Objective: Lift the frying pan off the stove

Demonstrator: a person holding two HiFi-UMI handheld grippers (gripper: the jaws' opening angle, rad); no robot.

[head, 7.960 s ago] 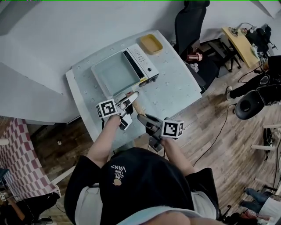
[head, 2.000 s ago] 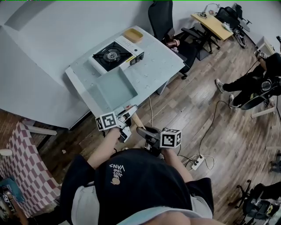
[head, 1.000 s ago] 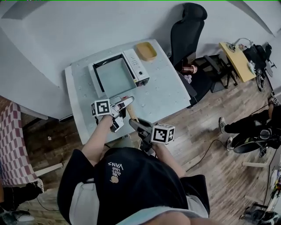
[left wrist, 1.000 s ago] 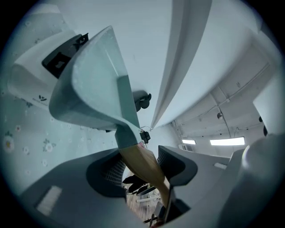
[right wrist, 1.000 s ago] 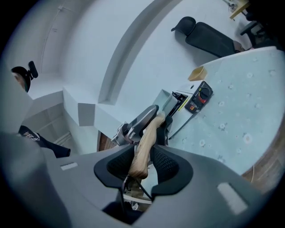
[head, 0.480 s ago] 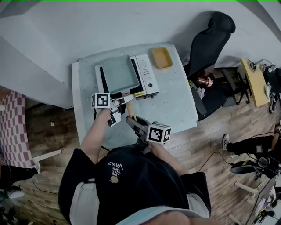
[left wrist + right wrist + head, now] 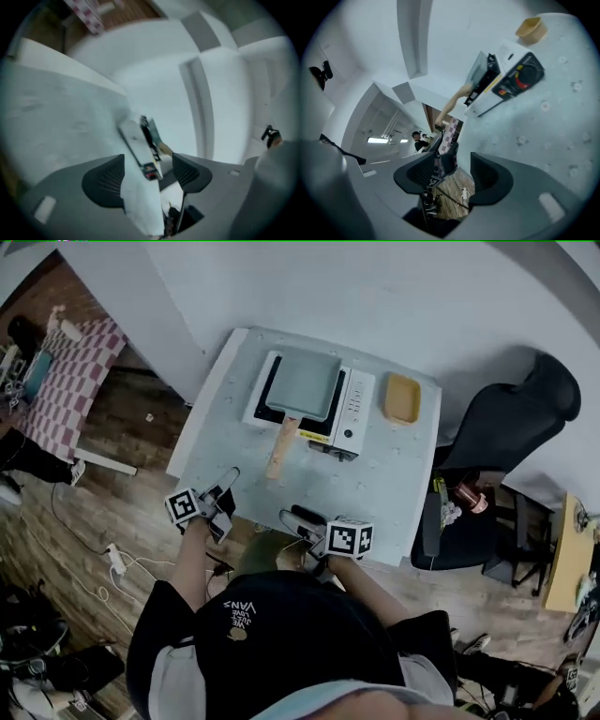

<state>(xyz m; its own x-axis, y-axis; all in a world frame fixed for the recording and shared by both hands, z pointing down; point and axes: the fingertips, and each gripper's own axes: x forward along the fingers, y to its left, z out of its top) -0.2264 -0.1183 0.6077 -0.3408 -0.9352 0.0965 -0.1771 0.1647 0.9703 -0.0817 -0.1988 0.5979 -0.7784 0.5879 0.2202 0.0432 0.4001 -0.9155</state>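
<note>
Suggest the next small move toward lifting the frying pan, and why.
Probably bring the left gripper forward to the wooden handle: the frying pan sits on the stove, and that gripper's jaws, having just opened, stand empty short of the handle.

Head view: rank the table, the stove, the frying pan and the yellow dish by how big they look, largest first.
1. table
2. stove
3. frying pan, whose square body covers most of the stove top
4. yellow dish

All sit at a similar distance, so the order is safe.
</note>
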